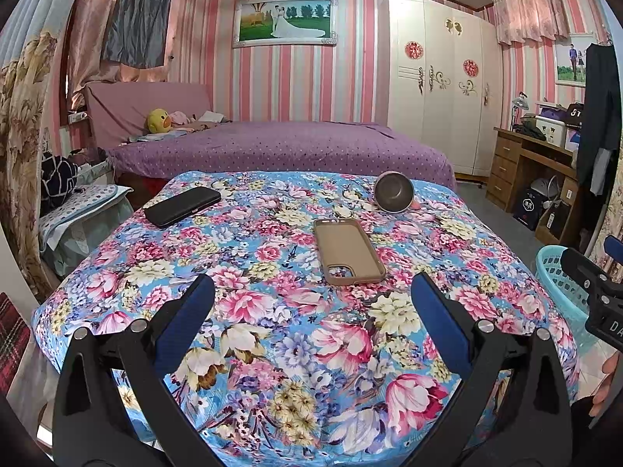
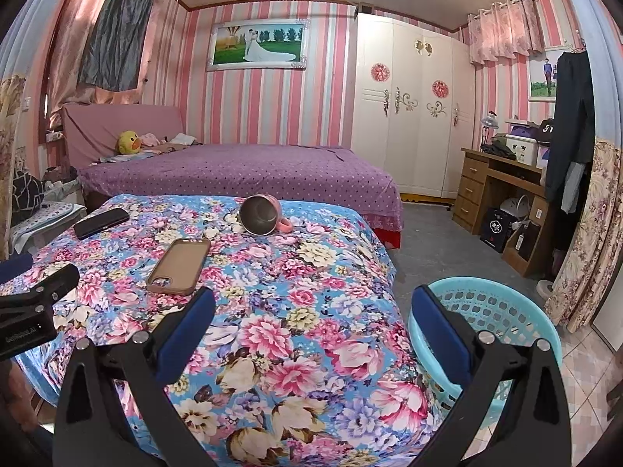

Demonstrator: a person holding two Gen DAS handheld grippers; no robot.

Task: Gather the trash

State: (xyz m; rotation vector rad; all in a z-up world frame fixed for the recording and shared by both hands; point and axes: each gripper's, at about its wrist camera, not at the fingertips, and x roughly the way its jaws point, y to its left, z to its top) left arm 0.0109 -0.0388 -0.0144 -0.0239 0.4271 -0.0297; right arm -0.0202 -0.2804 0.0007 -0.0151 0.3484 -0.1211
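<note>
Both grippers, left [image 1: 311, 311] and right [image 2: 311, 323], hang wide and empty above the floral cloth [image 1: 272, 350], probably ready to carry the case [image 1: 347, 251], phone [image 1: 182, 206] and tipped mug [image 1: 394, 192] to the basket [image 2: 502, 311] beside it.

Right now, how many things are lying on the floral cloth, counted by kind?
Black phone: 1
Tan phone case lying inside-up: 1
Pink mug with metal inside, tipped on its side: 1
Total: 3
</note>
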